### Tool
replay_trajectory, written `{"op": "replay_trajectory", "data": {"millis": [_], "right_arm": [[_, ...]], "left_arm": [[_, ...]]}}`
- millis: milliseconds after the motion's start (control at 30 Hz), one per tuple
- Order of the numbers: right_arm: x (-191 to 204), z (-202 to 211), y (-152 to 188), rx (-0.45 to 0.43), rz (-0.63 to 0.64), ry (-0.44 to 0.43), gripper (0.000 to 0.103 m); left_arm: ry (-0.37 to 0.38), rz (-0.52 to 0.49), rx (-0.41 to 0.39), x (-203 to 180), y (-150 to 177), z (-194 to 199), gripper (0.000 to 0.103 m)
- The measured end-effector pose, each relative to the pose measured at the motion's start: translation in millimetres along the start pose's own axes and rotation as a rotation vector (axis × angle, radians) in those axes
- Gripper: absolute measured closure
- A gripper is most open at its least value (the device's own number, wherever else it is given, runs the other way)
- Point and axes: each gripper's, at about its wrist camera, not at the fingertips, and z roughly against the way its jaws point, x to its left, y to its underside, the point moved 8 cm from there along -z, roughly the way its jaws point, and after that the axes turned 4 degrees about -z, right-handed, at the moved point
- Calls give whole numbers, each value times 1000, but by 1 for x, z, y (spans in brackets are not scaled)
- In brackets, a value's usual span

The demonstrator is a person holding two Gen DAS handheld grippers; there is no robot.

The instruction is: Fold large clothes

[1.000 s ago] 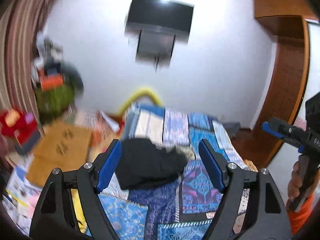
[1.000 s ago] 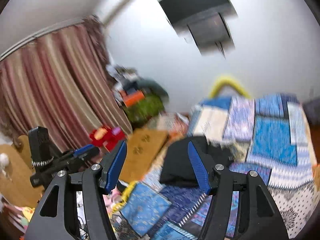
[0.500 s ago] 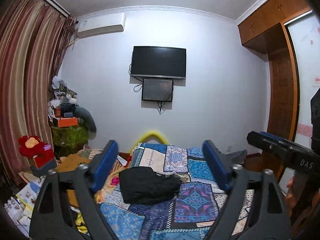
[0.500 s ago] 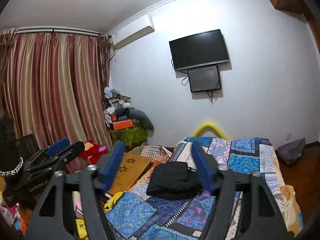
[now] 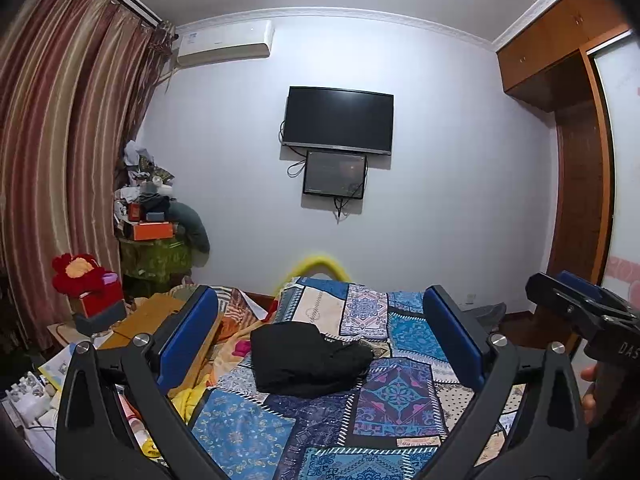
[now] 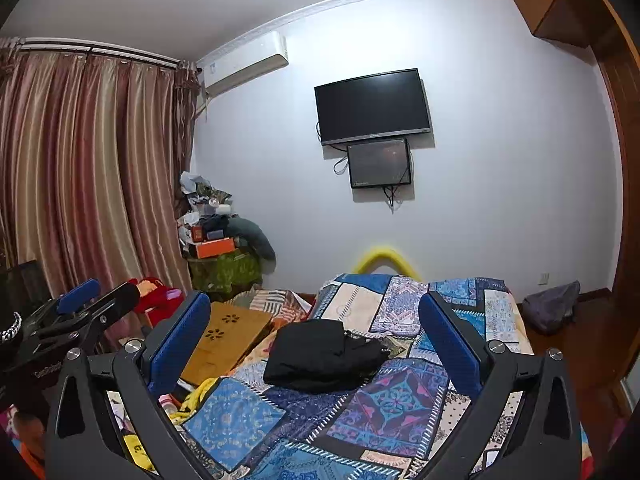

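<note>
A black garment (image 5: 308, 360) lies in a loosely folded heap on the blue patchwork quilt (image 5: 400, 392) of the bed, well ahead of both grippers. My left gripper (image 5: 318, 294) points level at it, its jaws opening wide with nothing between the blue pads. In the right wrist view the garment (image 6: 324, 356) sits on the quilt (image 6: 392, 396) just the same. My right gripper (image 6: 313, 300) is apart from it too, jaws opening and empty. Each gripper shows at the edge of the other's view: the right one (image 5: 576, 300), the left one (image 6: 80, 308).
A wooden board (image 6: 228, 336) and scattered clutter lie left of the bed. A red plush toy (image 5: 80, 276) and a piled-up stand (image 5: 156, 240) fill the curtain corner. A TV (image 5: 338, 120) hangs on the far wall. A wardrobe (image 5: 580, 200) and grey bag (image 6: 552, 308) stand right.
Both views have gone from blurred to steady and swung up, so more wall and ceiling show. Both pairs of jaws have spread wider. The black garment has stayed put on the quilt.
</note>
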Motion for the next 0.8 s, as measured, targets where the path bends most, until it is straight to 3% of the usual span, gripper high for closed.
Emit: {"op": "replay_trajectory", "data": {"millis": [800], "right_arm": [[-2,6,5,49,-3,18,0]], "left_arm": [[-39,-40,21,-13,12,-9,0]]}}
